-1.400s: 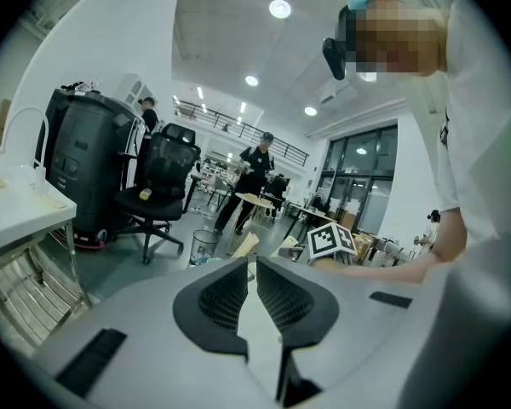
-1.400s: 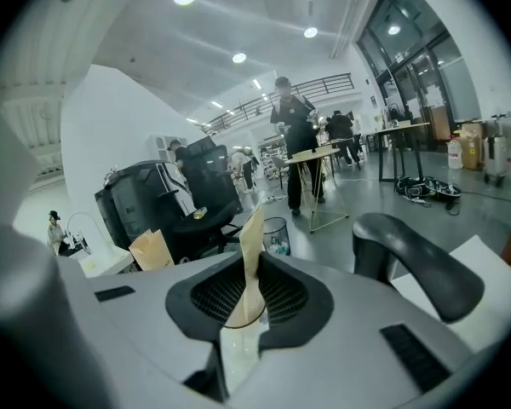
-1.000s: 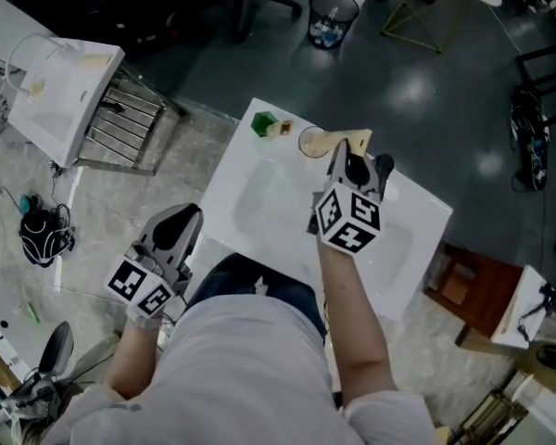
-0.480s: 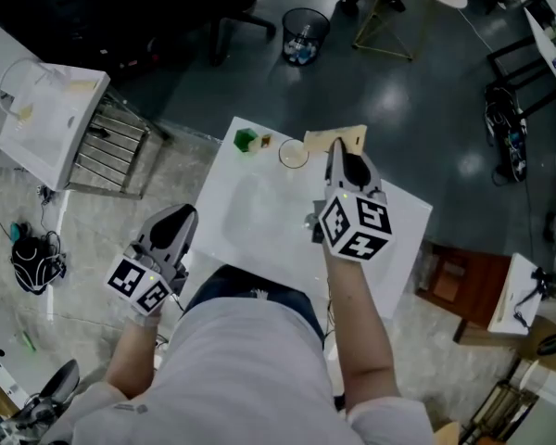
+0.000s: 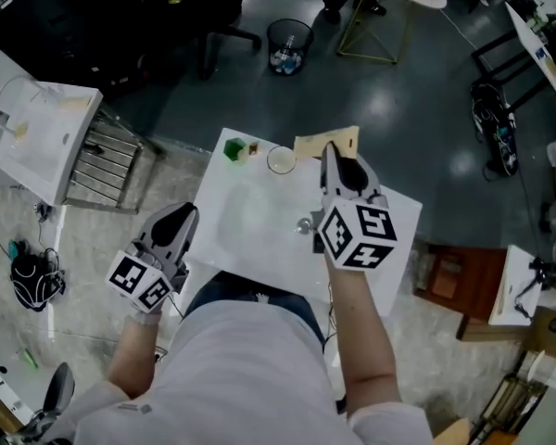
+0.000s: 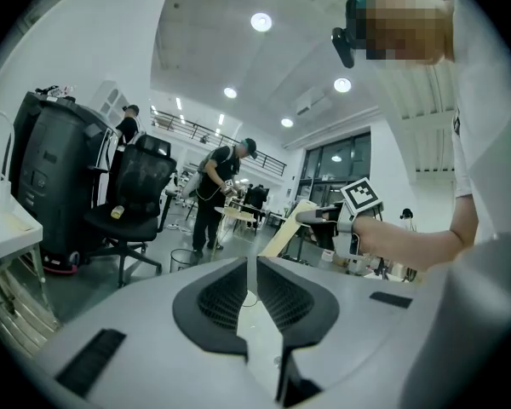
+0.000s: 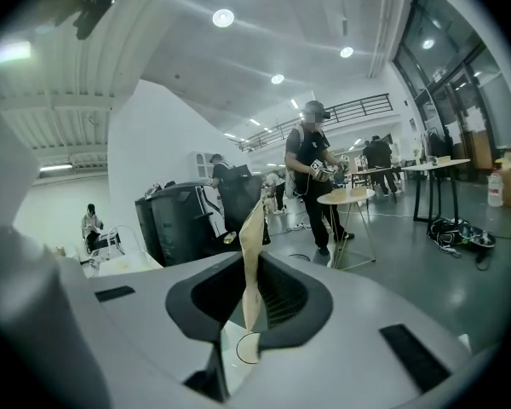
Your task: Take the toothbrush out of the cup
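Observation:
A clear glass cup [image 5: 281,159] stands empty near the far edge of the white table [image 5: 259,221]. My right gripper [image 5: 330,152] is shut on a pale tan toothbrush [image 5: 326,142] and holds it up in the air, just right of and above the cup. In the right gripper view the toothbrush [image 7: 252,254] stands upright between the jaws, with the cup's rim [image 7: 245,348] below. My left gripper [image 5: 174,222] hangs shut and empty off the table's near left edge. In the left gripper view, the toothbrush [image 6: 281,233] slants from the right gripper [image 6: 317,218].
A green block [image 5: 233,148] and a small tan block [image 5: 253,148] lie left of the cup. A wire bin [image 5: 288,44] stands on the floor beyond the table. A white side table with a rack [image 5: 46,123] is at left, a brown cabinet [image 5: 456,286] at right. People stand farther off.
My right gripper has risen with the toothbrush, which has come up away from the cup. The left gripper has stayed by the table's left edge.

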Tool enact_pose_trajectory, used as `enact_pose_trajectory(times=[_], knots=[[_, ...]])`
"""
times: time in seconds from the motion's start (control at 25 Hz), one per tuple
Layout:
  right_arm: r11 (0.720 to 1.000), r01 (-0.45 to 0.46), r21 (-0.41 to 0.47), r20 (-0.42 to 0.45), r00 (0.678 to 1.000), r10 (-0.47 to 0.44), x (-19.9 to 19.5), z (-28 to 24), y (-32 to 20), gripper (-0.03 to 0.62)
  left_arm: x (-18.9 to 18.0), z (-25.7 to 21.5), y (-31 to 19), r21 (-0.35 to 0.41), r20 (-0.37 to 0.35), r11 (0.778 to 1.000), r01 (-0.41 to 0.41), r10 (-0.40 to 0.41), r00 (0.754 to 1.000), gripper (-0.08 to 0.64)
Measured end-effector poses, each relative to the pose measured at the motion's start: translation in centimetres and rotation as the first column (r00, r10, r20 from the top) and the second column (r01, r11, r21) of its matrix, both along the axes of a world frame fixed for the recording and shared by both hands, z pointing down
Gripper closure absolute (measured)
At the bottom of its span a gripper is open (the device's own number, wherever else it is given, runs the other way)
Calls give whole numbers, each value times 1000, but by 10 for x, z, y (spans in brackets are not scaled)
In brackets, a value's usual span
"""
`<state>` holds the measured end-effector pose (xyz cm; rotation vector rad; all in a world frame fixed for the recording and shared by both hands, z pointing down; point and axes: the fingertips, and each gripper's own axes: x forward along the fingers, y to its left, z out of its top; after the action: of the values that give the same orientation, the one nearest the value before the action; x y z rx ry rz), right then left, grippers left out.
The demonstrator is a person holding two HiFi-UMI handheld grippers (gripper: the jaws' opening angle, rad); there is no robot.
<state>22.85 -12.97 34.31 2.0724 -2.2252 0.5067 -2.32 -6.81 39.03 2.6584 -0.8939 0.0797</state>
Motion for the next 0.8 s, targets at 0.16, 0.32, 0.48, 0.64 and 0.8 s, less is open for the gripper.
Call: enact_pose_trajectory(times=[0.16, 0.32, 0.48, 0.64, 0.8], knots=[[1000, 12, 7, 15, 1000, -12, 6, -1, 9, 540, 12, -7, 7, 12, -3, 1000, 4, -4, 1000, 538], [1000, 29, 7, 32, 999, -29, 11, 3, 16, 540, 23, -10, 17, 18, -4, 1000, 14, -14, 1000, 538], [999, 36, 14, 34, 999, -37, 13, 4, 23, 540, 30, -8, 25, 13, -16, 1000, 18, -17, 1000, 538], [1000, 26, 17, 36, 999, -27, 12, 4, 23, 539, 30, -7, 24, 17, -25, 1000, 12, -11, 1000, 538], [1000, -2, 13, 31, 1000, 2, 4, 6, 21, 540, 22, -2, 15, 16, -25, 1000, -21, 21, 999, 538]])
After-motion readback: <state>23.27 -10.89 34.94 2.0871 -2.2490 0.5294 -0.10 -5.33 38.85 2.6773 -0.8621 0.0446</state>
